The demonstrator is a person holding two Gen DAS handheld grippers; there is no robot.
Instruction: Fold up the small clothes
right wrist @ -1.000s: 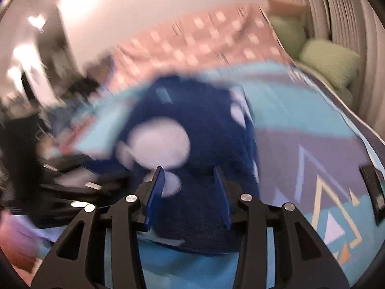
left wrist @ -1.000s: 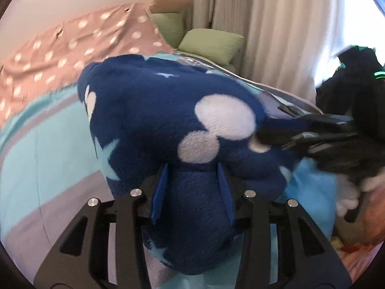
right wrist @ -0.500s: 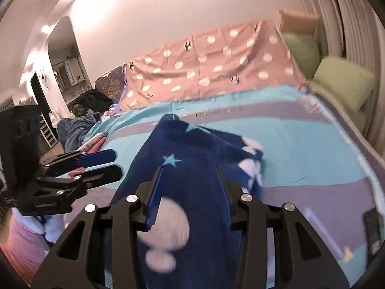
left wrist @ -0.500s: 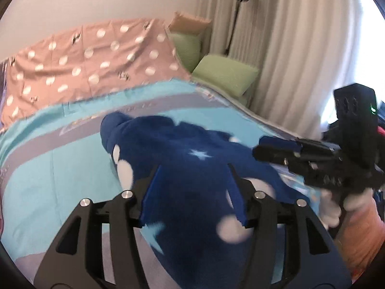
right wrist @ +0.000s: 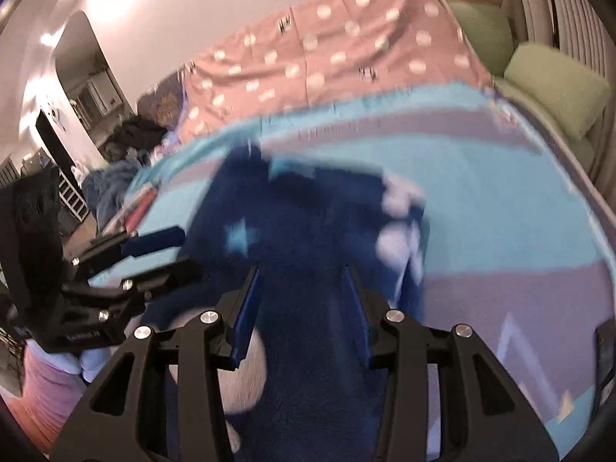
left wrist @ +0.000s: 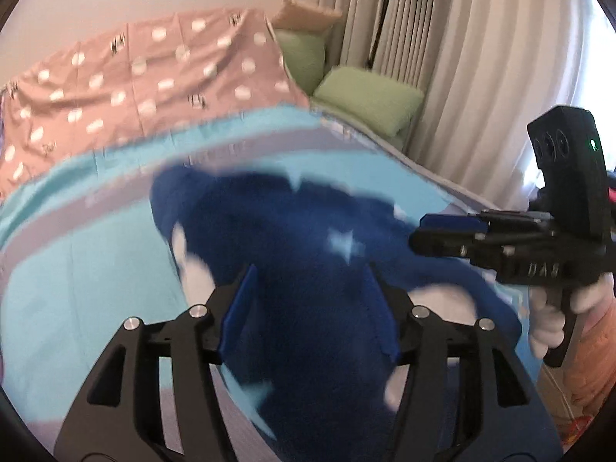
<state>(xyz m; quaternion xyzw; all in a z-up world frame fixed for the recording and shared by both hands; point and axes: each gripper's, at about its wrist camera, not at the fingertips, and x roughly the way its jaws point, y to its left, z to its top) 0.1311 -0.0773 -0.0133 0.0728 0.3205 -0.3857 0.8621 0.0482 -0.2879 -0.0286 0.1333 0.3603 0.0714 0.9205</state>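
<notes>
Left wrist view, left to right: pink dotted cover [left wrist: 146, 73] at the far end of the bed; turquoise and grey striped bedspread [left wrist: 77, 277] beneath; left gripper [left wrist: 308, 308], jaws spread wide, blue pads either side of the garment without pinching it; dark blue fleece garment [left wrist: 300, 254] with white spots and pale stars, lying heaped on the bedspread and running from mid-bed toward the camera, blurred; green pillows [left wrist: 365, 96] against the pale curtain [left wrist: 462, 77]; right gripper [left wrist: 427, 233] at far right, held in a white-gloved hand [left wrist: 554, 319], fingers close together, tips at the garment's edge, grip on fabric cannot be told. Right wrist view: left gripper [right wrist: 169, 254] at left, fingers apart; garment [right wrist: 308, 238] centre, between the right gripper's [right wrist: 304, 300] parted pads; bedspread [right wrist: 500, 208]; pillows [right wrist: 554, 88] at right.
</notes>
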